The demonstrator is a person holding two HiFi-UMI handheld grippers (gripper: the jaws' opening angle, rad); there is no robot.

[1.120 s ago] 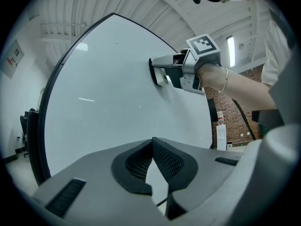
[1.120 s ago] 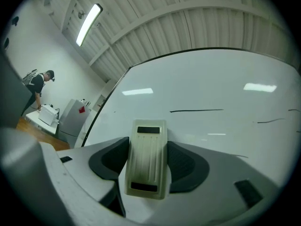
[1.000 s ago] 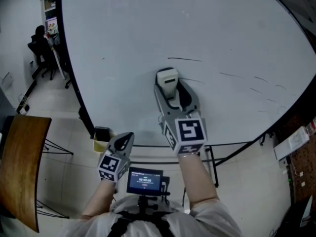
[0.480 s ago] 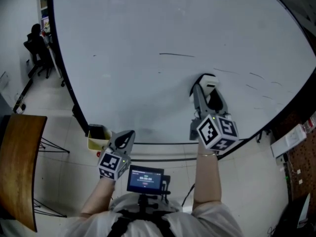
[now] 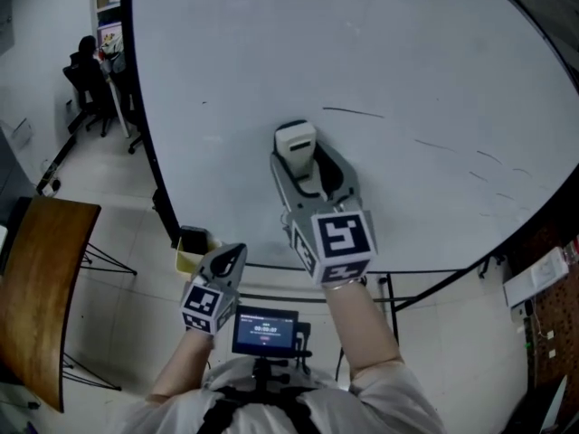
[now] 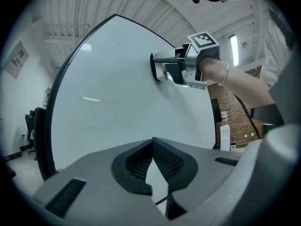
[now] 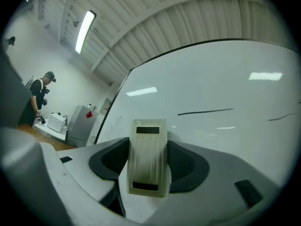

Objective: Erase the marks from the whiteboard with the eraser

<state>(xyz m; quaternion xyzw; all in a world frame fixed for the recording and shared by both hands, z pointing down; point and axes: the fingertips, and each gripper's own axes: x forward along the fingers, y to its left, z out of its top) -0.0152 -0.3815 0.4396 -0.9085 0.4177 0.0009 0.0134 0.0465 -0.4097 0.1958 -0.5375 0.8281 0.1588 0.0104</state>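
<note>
Head view: the whiteboard (image 5: 271, 52) filled most of the picture, with both grippers held up before its lower part.
Right gripper: the right gripper (image 5: 308, 165) was clamped on the eraser (image 5: 296, 141), its jaws pressed against the two long sides; the right gripper view showed the pale ribbed eraser (image 7: 148, 157) wedged between the dark pads.
Left gripper: the left gripper (image 5: 226, 260) hung low near the board's bottom edge, well apart from the work; in its own view the left gripper (image 6: 153, 161) had its jaws together at the tips with nothing between them.
Eraser position: its front end looked set against the board, below and to the left of the long dark line (image 5: 353, 111).
Marks left: that line (image 7: 205, 111) was untouched, and fainter short strokes (image 5: 434, 145) trailed away to the right towards the board's edge.
Step in hand: wiping, by my reading, with the marks in view not yet cleared.
Next move: it probably called for a sweep up and to the right across the line, the eraser's face kept flat and pressed to the board, then on along the fainter strokes.
</note>
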